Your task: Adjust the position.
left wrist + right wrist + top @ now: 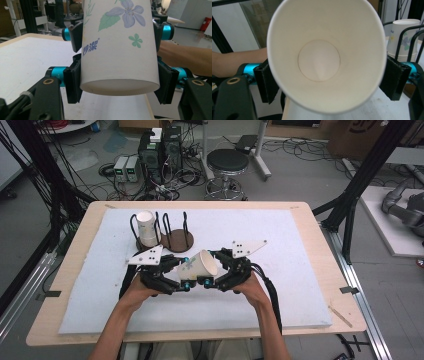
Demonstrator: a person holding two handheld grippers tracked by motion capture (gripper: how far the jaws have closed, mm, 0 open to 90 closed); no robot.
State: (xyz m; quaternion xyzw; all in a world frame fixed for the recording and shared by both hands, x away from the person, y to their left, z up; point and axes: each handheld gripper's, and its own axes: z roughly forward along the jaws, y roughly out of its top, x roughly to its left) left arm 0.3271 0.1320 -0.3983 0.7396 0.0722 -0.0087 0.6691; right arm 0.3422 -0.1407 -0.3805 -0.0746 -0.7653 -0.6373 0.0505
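1. Paper cup [199, 265] is held on its side above the white mat [280, 285], between the two grippers, near the person's edge of the table [320, 240].
2. Cup base is clamped by the left gripper [184, 272]; in the left gripper view both pads [72, 85] are pressed against the wall near the base.
3. Cup mouth is faced toward the right gripper [216, 270]; in the right gripper view its pads [265, 82] are seen on either side of the rim, touching or very close, contact can't be told for sure.
4. Right gripper's jaws are spread wide around the rim.
5. Floral print and blue lettering [90, 47] are seen on the cup wall.
6. Second stack of cups [147, 227] is stood in the wire rack [165, 232] at the far left of the mat, well apart from the held cup.
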